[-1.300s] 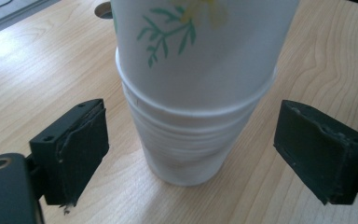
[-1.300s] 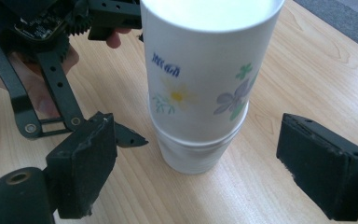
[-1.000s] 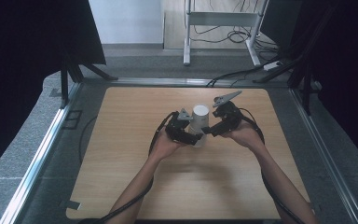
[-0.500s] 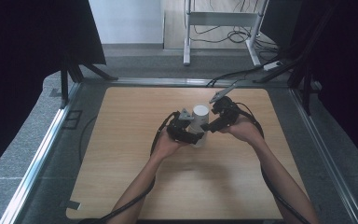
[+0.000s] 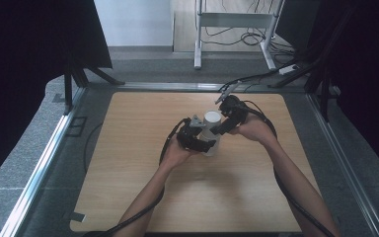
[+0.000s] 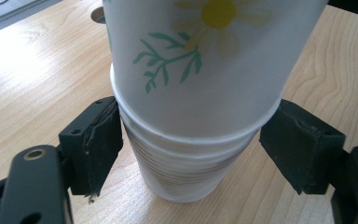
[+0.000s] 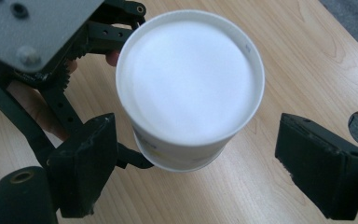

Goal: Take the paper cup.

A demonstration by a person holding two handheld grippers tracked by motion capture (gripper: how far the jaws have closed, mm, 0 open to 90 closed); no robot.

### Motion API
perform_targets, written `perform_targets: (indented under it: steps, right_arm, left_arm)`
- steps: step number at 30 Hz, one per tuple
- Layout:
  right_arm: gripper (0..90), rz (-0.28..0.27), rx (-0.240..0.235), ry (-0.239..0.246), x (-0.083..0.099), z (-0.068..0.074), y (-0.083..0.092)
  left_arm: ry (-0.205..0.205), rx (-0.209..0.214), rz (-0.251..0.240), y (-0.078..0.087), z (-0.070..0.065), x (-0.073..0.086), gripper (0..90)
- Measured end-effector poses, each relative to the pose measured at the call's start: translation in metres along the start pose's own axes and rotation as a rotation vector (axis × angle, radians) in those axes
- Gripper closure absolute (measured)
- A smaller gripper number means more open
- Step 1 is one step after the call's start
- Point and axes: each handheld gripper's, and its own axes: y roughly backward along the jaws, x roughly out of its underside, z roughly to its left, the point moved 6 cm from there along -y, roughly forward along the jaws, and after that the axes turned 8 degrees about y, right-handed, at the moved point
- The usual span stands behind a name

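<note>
The stack of paper cups (image 6: 186,172) stands upright on the table (image 5: 128,187), right between the left gripper (image 6: 186,154)'s jaws, which have just been closing and now sit at either side of the lower cups. The top cup (image 6: 200,60) sits nested in the stack, rising above those jaws. From the right gripper (image 7: 191,163), the top cup stands between and beyond its jaws, apart from both. The left gripper lies behind that cup, to the left.

Both forearms enter from the bottom of the high view and meet at frame centre; the left gripper (image 5: 201,139) has just been closing, jaws not quite touching; the right gripper (image 5: 225,120), upper right of it, stands with jaws apart.
</note>
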Motion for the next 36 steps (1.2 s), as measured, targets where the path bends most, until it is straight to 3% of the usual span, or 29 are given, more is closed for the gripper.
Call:
perform_targets:
  steps: [13,36]
  right_arm:
    - [16.4,0.121,-0.027,0.048,-0.023,-0.002,0.002]
    - [32.6,0.231,-0.06,0.06,-0.046,-0.005,0.008]
  left_arm:
    - [-0.001,-0.004,0.002,0.0,-0.001,0.0,21.5]
    - [-0.001,-0.011,0.009,0.001,-0.001,0.0,21.7]
